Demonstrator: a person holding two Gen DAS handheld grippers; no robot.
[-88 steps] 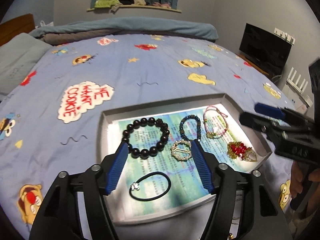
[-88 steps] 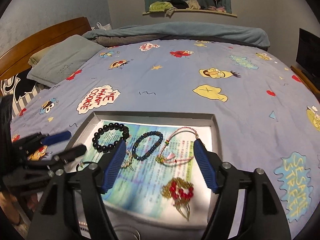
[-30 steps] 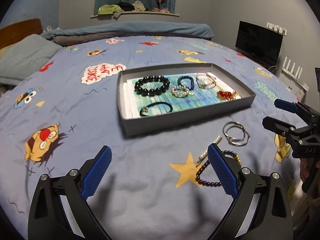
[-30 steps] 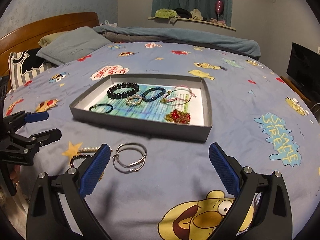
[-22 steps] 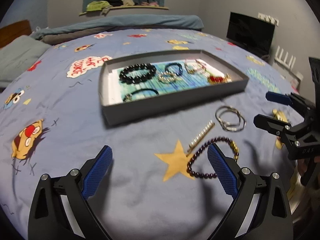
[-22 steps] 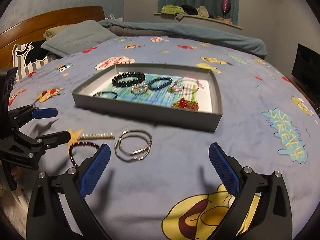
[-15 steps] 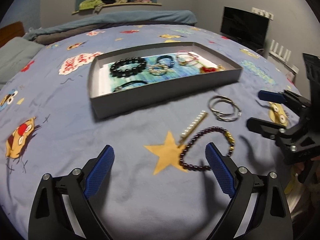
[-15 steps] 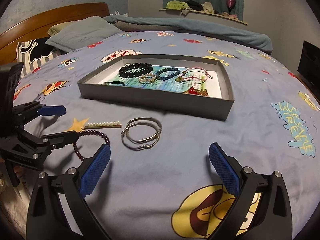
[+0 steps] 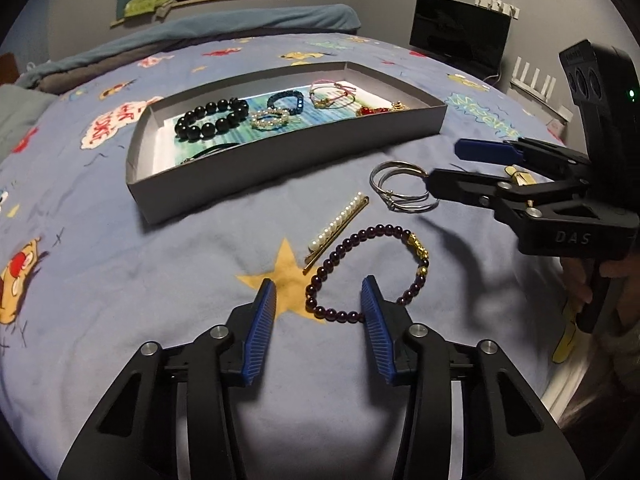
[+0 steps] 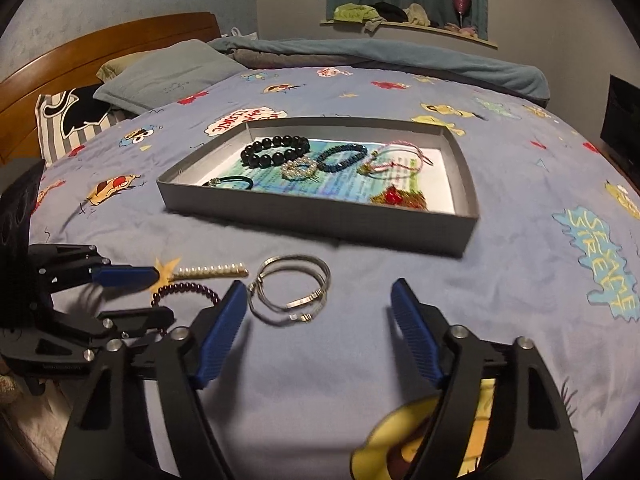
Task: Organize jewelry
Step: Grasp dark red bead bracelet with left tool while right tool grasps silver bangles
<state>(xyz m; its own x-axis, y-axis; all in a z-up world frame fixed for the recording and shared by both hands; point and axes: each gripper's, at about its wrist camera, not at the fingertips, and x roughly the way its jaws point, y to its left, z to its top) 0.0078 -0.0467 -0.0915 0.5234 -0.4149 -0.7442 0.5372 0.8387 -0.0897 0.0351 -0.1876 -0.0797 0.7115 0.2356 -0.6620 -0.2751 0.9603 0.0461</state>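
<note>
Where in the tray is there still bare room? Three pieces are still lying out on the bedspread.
The tray is crowded along its back: black bead bracelet, pearl ring, blue bracelet and pink cord bracelet nearly touch. Free liner lies in the front middle, between the black hair tie and the red-and-gold ornament.

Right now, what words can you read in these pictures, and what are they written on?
"DAS": on the black body of the right gripper.
"SESAME STREET": yellow letters on a blue patch of the bedspread.
"ME WANT COOKIE": red letters on a white cloud patch of the bedspread, partly hidden behind the tray.
The printed sheet lining the tray has text too small to read.
</note>
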